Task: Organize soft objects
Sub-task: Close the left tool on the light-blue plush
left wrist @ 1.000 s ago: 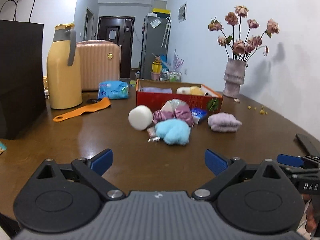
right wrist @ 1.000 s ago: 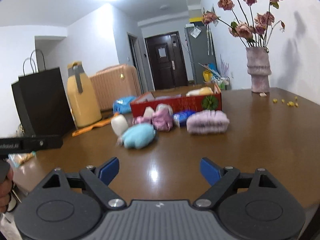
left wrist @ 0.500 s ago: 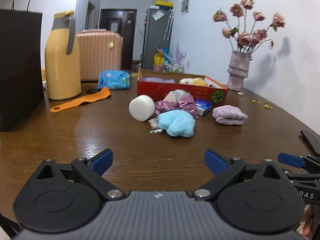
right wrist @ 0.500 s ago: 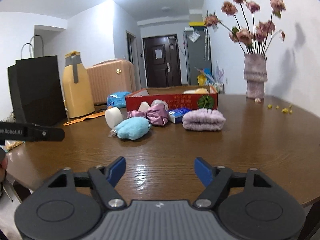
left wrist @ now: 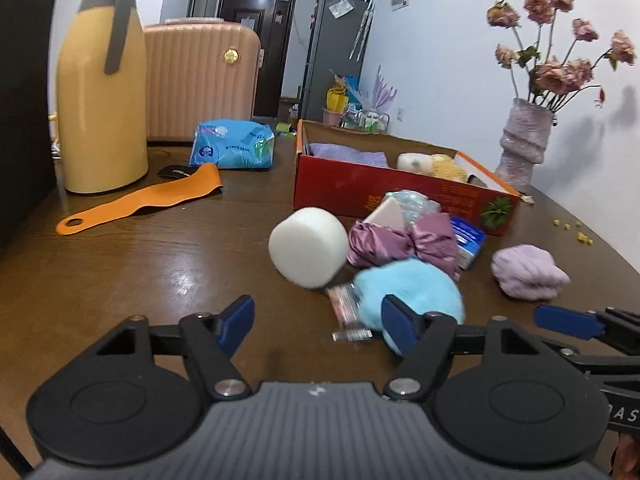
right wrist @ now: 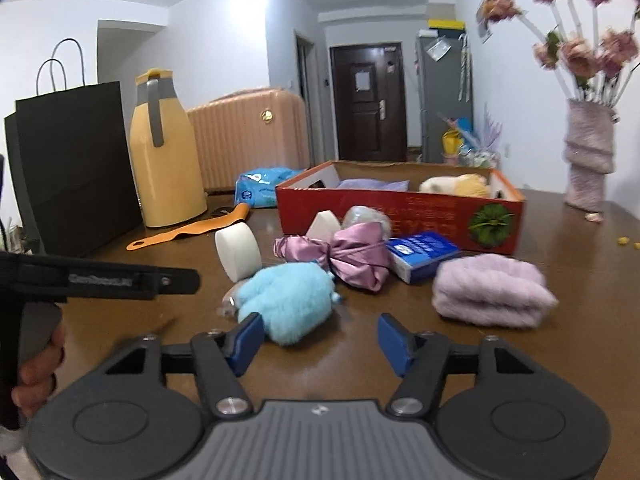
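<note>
On the counter point(left wrist: 120, 272) before the red box point(left wrist: 360, 188), my left tongs point(left wrist: 316, 326) and right tongs point(right wrist: 320, 338), both empty and just narrowing, near the blue puff point(right wrist: 286, 296), light and squashy, best pinched across its middle.

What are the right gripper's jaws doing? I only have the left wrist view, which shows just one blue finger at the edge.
Observer: The right gripper is open. Its jaws have just been closing, with nothing between the pads.
Operator: What lies nearest ahead of it?
Observer: The blue fluffy toy, just beyond its left finger.
Operator: What is holding the left gripper?
Observer: A hand is wrapped round its handle at the right wrist picture's left edge.
</note>
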Demonstrator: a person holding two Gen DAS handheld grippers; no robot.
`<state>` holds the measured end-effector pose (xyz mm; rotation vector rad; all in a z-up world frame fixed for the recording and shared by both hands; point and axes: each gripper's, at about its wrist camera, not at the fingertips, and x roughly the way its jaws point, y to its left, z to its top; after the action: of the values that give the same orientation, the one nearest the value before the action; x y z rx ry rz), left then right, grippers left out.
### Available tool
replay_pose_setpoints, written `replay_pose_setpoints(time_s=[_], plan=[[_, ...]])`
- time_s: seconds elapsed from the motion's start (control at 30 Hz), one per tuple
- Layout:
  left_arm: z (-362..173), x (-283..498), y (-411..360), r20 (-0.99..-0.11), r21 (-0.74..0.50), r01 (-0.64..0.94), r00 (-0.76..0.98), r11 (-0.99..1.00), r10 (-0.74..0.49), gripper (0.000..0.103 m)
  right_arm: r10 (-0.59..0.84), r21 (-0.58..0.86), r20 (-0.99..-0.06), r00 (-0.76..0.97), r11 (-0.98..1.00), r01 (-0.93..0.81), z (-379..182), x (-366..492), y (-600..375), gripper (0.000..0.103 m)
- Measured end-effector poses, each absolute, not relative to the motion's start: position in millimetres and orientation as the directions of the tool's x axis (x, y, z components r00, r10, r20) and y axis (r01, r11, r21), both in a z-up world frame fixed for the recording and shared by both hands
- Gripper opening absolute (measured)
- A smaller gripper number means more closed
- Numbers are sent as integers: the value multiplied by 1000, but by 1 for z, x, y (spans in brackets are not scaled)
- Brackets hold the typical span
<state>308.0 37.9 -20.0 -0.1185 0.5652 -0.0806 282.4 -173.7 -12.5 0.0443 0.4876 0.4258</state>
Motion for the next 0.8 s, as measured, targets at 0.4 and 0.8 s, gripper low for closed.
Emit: replay_pose_setpoints(time_s=[0.4,0.8], plan=[[-26,335,24,-538,-218,157,804,963,-253,44,555,399,-492,671,829,-392,-33,371,-170,53],[-35,310,-20,-574,-291,325,693,900,-436,38,536,533,-488,689,808,-251,-41,303,-224,37]])
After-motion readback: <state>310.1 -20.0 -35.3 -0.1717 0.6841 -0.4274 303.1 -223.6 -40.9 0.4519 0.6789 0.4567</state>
